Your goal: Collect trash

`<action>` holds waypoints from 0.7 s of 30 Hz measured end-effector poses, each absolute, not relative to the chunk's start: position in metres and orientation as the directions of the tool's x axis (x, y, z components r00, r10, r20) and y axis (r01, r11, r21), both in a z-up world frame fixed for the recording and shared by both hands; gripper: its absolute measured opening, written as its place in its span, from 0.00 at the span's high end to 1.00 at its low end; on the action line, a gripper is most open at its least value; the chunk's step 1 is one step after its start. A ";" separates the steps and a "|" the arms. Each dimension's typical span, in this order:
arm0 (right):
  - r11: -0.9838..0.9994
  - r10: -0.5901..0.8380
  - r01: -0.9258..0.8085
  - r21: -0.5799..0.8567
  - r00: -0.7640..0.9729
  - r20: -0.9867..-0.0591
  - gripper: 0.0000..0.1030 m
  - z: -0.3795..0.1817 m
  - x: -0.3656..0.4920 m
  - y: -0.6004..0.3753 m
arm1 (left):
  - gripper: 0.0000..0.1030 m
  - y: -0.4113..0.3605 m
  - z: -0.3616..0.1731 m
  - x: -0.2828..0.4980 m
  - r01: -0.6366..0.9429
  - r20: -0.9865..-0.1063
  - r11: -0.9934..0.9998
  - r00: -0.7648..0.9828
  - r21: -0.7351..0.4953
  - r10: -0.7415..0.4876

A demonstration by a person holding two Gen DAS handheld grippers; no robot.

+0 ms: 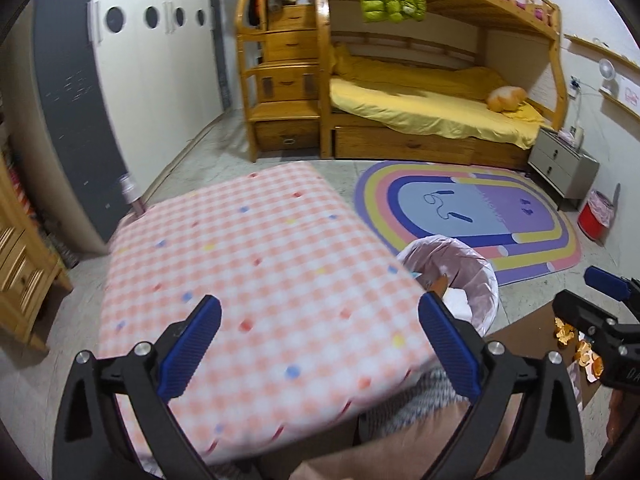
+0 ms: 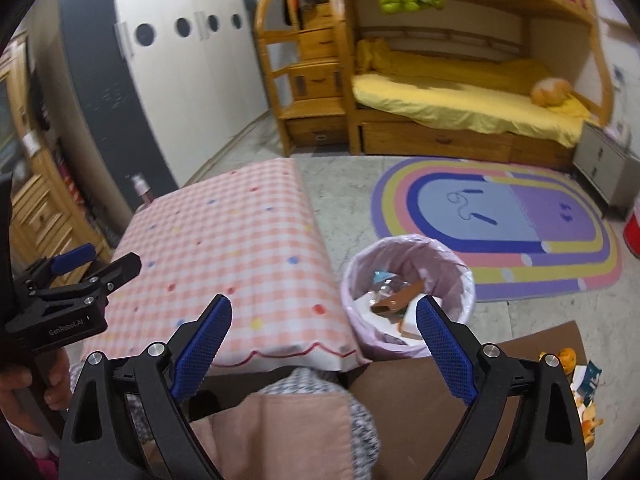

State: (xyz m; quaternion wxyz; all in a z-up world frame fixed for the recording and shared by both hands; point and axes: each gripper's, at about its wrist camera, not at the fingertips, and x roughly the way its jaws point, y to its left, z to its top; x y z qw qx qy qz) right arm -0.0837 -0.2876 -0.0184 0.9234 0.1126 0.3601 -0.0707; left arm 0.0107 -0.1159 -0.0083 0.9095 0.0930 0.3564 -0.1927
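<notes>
A trash bin with a pink liner point(image 2: 408, 280) stands on the floor right of a low table with a pink checked cloth point(image 2: 224, 256); it holds a brown carton, paper and wrappers. It also shows in the left wrist view point(image 1: 456, 280). Orange peels and wrappers point(image 2: 580, 384) lie on brown cardboard point(image 2: 500, 360) at the right; they also show in the left wrist view point(image 1: 576, 344). My left gripper point(image 1: 320, 340) is open and empty above the table's near edge. My right gripper point(image 2: 324, 344) is open and empty above the near table corner and bin.
A rainbow rug point(image 2: 500, 220) lies beyond the bin. A wooden bunk bed with yellow bedding point(image 1: 432, 104) stands at the back. A grey nightstand point(image 1: 564, 164) and red bin point(image 1: 596, 216) are at the far right. A wardrobe point(image 1: 72, 120) and wooden drawers point(image 1: 20, 264) are at the left.
</notes>
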 end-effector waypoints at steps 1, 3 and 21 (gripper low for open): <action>0.967 -0.037 0.198 0.161 0.733 -0.679 0.10 -0.016 -0.085 -0.283 | 0.07 -0.110 -0.007 0.006 0.406 -0.684 0.914 0.675 0.031 -0.277; 0.973 -0.008 0.162 0.166 0.740 -0.673 0.10 -0.009 -0.090 -0.270 | 0.07 -0.094 -0.003 -0.006 0.367 -0.686 0.930 0.684 0.028 -0.250; 0.997 0.009 0.044 0.065 0.762 -0.647 0.10 0.015 -0.108 -0.204 | 0.07 -0.001 0.005 -0.053 0.141 -0.698 0.987 0.715 0.080 -0.046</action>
